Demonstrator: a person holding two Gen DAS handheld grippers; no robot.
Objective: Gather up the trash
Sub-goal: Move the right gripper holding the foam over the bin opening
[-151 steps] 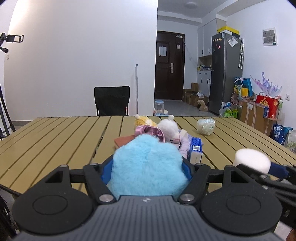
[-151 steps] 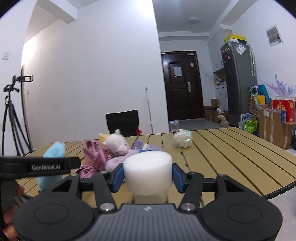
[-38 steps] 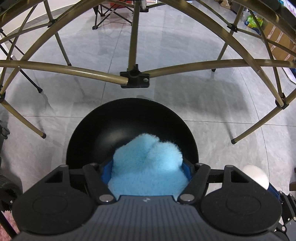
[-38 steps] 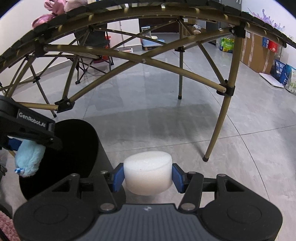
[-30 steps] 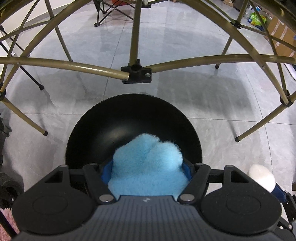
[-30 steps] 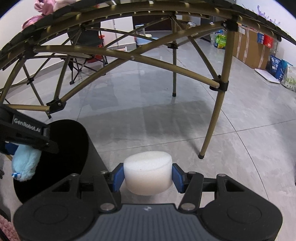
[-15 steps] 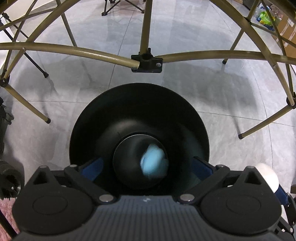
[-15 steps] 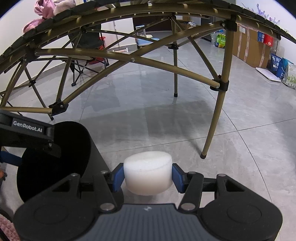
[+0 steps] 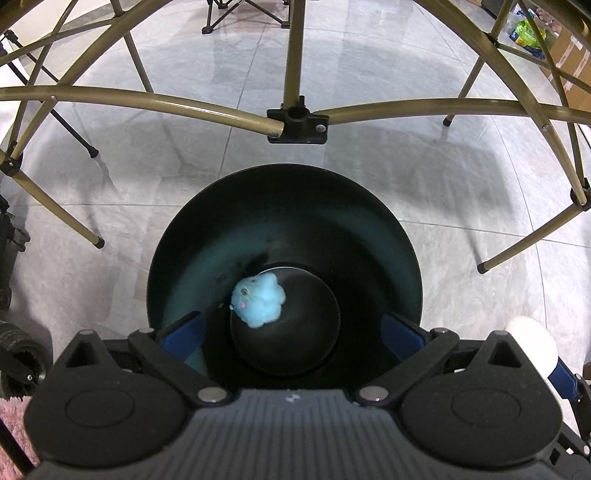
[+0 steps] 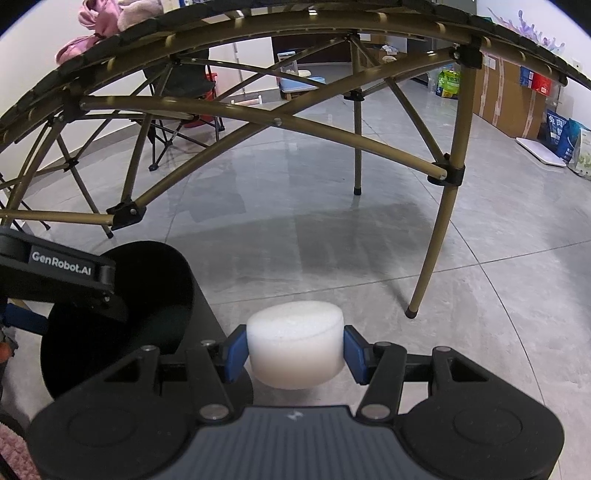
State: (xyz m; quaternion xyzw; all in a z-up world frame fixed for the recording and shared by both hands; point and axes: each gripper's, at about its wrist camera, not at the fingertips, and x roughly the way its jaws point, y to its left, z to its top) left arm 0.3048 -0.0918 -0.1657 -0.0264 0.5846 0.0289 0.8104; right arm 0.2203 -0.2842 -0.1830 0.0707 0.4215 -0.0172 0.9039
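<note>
Left wrist view: our left gripper (image 9: 291,328) wide open, empty, over bin (image 9: 369,206); blue fluff (image 9: 258,301) on bin floor below. Right gripper (image 10: 295,349) clamps foam (image 10: 294,343), bin (image 10: 159,266) to its left. We shift left over opening, then release.

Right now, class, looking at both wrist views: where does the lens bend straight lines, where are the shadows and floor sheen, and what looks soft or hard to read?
Left wrist view: table frame tubes bow into arcs; their soft shadows cross the tiled floor; the black bin interior is dark, the blue fluffy toy slightly soft. Right wrist view: the table edge curves, the floor has a pale sheen, the white foam cylinder is sharp.
</note>
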